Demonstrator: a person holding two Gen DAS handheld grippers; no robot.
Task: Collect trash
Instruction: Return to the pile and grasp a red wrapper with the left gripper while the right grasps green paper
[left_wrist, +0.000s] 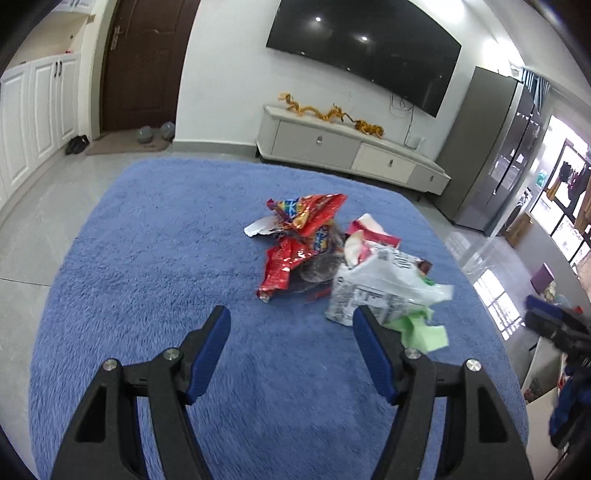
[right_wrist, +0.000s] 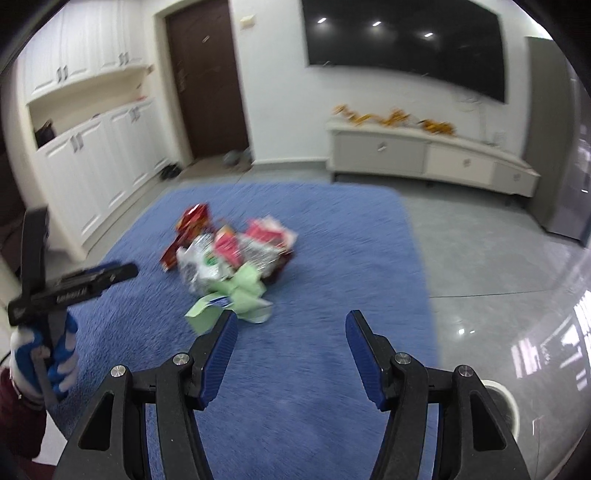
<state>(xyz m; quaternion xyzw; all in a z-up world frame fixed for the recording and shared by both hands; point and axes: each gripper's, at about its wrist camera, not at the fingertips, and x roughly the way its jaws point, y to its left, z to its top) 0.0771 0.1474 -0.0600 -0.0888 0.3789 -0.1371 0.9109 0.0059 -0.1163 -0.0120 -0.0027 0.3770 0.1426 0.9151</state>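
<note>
A pile of trash lies on the blue rug (left_wrist: 155, 258). It holds crumpled red snack wrappers (left_wrist: 303, 236), a white printed plastic bag (left_wrist: 373, 288) and light green paper (left_wrist: 424, 332). My left gripper (left_wrist: 291, 319) hovers open just short of the pile, with its right finger in front of the white bag's near edge and nothing between its pads. My right gripper (right_wrist: 291, 321) is also open and empty. From that side the green paper (right_wrist: 243, 295) is the nearest piece, just beyond its left finger. The rest of the pile (right_wrist: 229, 251) is blurred.
A gloved hand (right_wrist: 44, 354) holds the left tool at the left edge of the right wrist view. Grey tiled floor (right_wrist: 498, 266) surrounds the rug. A low TV cabinet (left_wrist: 351, 147) stands under a wall TV (left_wrist: 362, 51). White cupboards (right_wrist: 92, 166), a brown door (right_wrist: 207, 81) and a tall grey fridge (left_wrist: 491, 147) stand around the room.
</note>
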